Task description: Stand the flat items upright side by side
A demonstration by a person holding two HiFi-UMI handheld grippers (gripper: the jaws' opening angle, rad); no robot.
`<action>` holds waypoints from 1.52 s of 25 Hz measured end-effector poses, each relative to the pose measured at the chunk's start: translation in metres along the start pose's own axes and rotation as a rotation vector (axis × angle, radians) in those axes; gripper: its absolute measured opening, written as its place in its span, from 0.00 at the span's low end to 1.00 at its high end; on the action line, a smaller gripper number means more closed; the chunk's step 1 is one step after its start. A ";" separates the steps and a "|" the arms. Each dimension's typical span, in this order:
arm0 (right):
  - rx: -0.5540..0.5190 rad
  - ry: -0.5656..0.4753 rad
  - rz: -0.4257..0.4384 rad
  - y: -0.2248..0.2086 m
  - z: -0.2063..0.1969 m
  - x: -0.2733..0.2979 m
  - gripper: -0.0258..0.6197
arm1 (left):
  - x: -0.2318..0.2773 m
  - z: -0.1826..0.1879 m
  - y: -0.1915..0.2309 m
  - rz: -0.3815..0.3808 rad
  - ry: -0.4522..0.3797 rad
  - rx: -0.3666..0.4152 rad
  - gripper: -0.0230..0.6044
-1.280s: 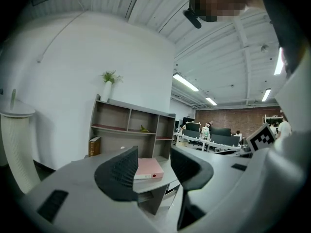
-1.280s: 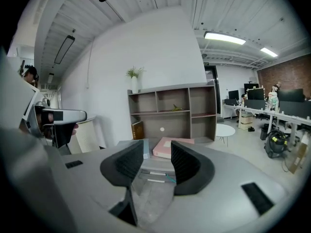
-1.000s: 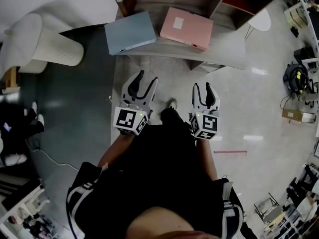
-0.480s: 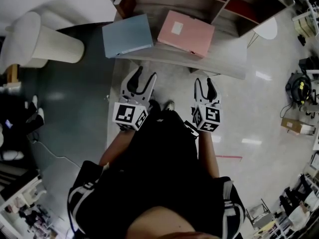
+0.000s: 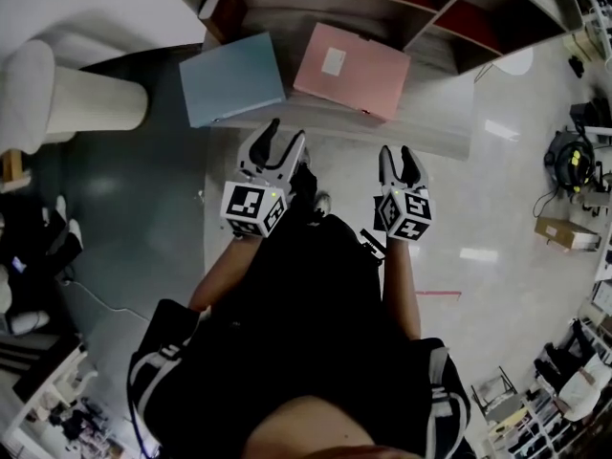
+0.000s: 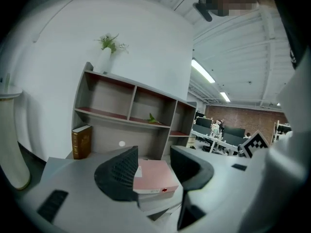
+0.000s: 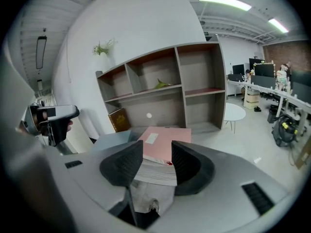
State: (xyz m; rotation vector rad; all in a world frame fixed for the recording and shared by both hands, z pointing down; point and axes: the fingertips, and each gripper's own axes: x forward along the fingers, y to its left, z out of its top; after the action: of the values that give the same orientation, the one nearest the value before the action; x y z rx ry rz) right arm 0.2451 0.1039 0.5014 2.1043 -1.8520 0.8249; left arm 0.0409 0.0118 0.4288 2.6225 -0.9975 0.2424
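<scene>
Both of my hand-held grippers had come forward toward the worktop (image 5: 435,127) since a second before. My left hand-held gripper (image 5: 285,138) and right hand-held gripper (image 5: 400,158) each had jaws spread, pinching nothing. Just beyond them the blue folder (image 5: 232,91) and pink folder (image 5: 351,70) lay flat side by side on the worktop. Their broad faces were up and their long axes ran across my view, each slightly skewed.

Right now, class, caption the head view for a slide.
Left gripper and right gripper, both open, face a blue folder and pink folder lying flat.
</scene>
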 end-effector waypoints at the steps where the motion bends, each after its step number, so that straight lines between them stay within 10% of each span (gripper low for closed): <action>1: 0.012 0.011 -0.008 -0.004 0.000 0.009 0.33 | 0.010 -0.001 0.007 -0.006 0.009 -0.007 0.35; 23: 0.221 0.284 -0.082 -0.075 -0.044 0.151 0.44 | 0.171 -0.097 0.091 -0.117 0.298 -0.142 0.47; 38: 0.318 0.400 0.000 -0.109 -0.094 0.195 0.46 | 0.230 -0.198 0.138 0.003 0.586 -0.139 0.54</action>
State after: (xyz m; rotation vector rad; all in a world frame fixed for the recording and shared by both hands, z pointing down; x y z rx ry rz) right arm 0.3348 0.0079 0.7047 1.9137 -1.5903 1.4987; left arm 0.1104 -0.1552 0.7085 2.2138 -0.7746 0.8485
